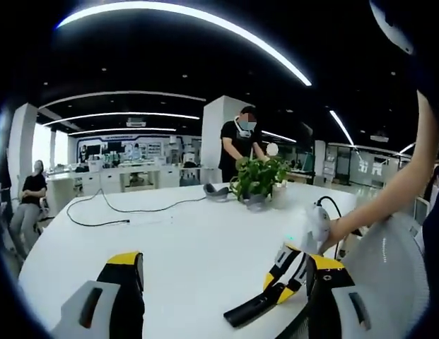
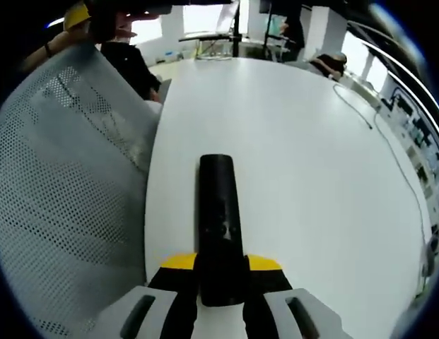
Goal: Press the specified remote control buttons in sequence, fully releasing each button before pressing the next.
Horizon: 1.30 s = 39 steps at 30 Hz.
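One remote control (image 2: 220,222), one potted plant (image 1: 259,178), one cable (image 1: 120,208), two grippers.

Big white round-edged table (image 1: 184,240), glossy top. Open-plan office behind it: dark ceiling with long curved LED strips (image 1: 205,28), white pillar (image 1: 215,131), white counters and desks (image 1: 127,176) along the far side. Near the table's far edge: potted green plant (image 1: 260,176), black cable (image 1: 113,208) looping toward the left edge. Perforated white mesh chair back (image 2: 63,191) against the table's near edge. Bright windows (image 2: 360,56) beyond the far edge.
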{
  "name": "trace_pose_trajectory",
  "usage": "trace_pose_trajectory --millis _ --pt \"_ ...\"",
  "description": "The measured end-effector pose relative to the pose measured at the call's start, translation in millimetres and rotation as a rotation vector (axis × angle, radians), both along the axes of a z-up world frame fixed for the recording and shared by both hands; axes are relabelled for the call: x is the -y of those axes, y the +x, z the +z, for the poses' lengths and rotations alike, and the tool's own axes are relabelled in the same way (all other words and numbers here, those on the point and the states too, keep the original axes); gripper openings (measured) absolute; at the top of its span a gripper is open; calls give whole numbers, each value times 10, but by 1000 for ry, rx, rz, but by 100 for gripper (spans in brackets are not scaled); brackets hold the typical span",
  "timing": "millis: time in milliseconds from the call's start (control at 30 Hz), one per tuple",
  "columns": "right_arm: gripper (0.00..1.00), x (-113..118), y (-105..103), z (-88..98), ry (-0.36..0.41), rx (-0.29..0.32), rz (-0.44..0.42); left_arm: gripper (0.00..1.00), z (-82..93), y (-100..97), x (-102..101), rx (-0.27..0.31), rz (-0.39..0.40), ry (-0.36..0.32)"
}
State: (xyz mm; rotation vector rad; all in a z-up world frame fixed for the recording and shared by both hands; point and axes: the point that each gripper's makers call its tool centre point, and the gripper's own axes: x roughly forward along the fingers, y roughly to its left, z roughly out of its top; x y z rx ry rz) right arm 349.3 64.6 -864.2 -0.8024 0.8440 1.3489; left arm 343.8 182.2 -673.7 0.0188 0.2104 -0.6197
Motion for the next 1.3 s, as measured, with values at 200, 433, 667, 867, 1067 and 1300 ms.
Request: trace_pose_trajectory --millis 200,433,667,867,1067,1300 --pt "21 3 119 -3 -19 1 1 100 -11 -5 6 1 -6 14" --pt "21 17 298 -8 -43 5 9 100 -17 0 -7 7 -2 28" --pt "21 39 555 -9 -74 6 3 98 -21 1 -29 9 6 34" --pt "21 24 728 -8 -84 0 -7 98 -28 14 -56 4 18 30" --pt "21 26 893 -12 -95 -4 -8 98 -57 12 -44 0 12 50" --pt "21 25 1131 -17 -114 -8 -9 97 -52 32 -80 -1 31 44"
